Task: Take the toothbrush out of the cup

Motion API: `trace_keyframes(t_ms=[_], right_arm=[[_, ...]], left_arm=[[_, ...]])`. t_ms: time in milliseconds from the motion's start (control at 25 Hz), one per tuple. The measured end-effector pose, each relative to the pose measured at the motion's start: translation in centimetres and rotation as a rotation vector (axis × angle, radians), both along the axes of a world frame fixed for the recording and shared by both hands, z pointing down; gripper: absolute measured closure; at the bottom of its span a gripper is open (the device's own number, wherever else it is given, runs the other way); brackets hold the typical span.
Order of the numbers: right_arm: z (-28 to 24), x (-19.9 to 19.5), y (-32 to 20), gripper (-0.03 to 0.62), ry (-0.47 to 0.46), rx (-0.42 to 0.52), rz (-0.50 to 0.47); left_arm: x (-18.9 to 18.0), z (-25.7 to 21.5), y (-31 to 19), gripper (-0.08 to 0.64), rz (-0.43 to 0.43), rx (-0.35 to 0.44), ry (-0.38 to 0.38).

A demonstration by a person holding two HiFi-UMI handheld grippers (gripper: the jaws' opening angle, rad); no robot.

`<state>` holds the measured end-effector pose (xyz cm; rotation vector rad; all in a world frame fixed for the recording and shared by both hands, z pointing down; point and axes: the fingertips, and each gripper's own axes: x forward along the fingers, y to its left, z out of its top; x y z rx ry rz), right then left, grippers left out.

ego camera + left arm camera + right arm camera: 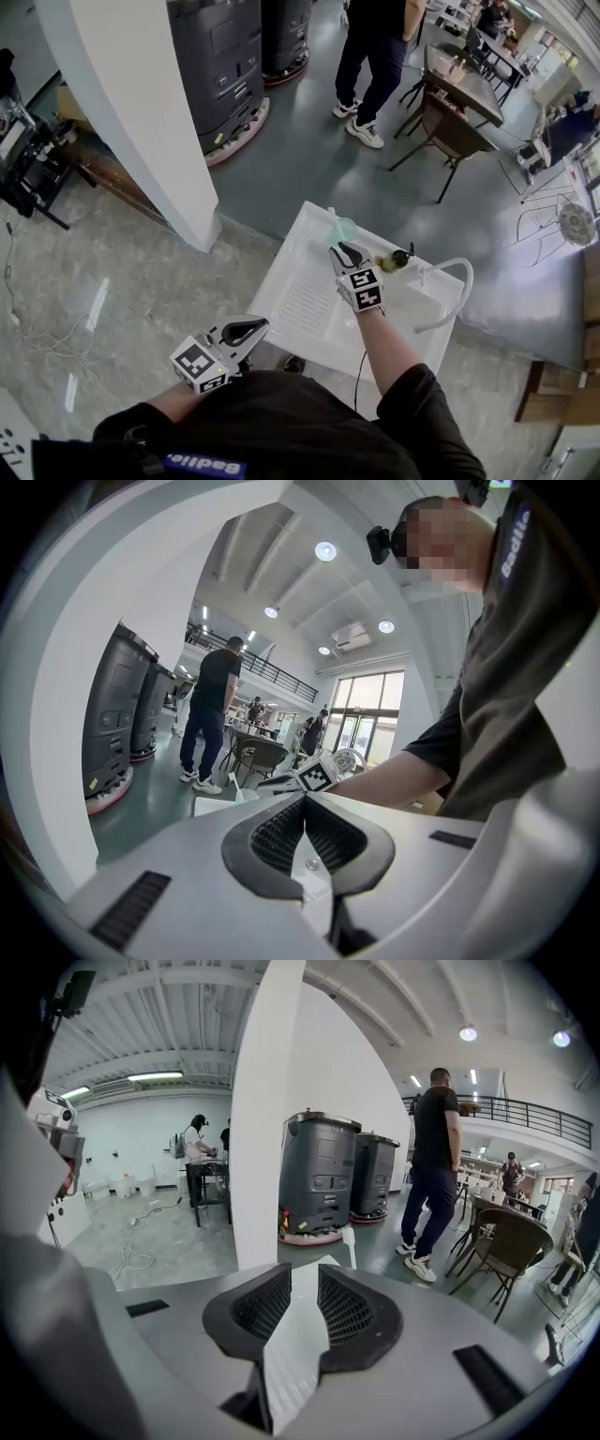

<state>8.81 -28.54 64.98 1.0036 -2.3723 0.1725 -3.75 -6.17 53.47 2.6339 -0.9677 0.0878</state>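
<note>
A pale green see-through cup (pixel 344 230) stands at the far side of the white sink unit (pixel 300 300). A white toothbrush (pixel 332 217) sticks up out of the cup. My right gripper (pixel 349 251) is just short of the cup, jaws open, nothing between them. In the right gripper view the toothbrush (pixel 350 1245) rises just beyond my right gripper (pixel 305 1274), and the cup is hidden behind the jaws. My left gripper (pixel 246 330) is held back near my body, shut and empty. The left gripper view shows my left gripper (pixel 305 803) closed, with the cup (pixel 244 796) far ahead.
A white curved faucet hose (pixel 452 289) and a small dark and yellow object (pixel 398 259) are at the sink's right. A white pillar (pixel 141 112), grey machines (pixel 220 66), a standing person (pixel 380 56) and chairs (pixel 450 131) lie beyond.
</note>
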Motion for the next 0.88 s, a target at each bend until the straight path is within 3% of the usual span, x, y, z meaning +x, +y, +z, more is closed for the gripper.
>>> trace_keyframes(t_ms=[880], right_arm=[[4.3, 0.5, -9.0, 0.499, 0.170, 0.003, -0.001]], left_arm=[[-2.0, 1.6, -0.5, 0.549, -0.076, -0.047, -0.011]])
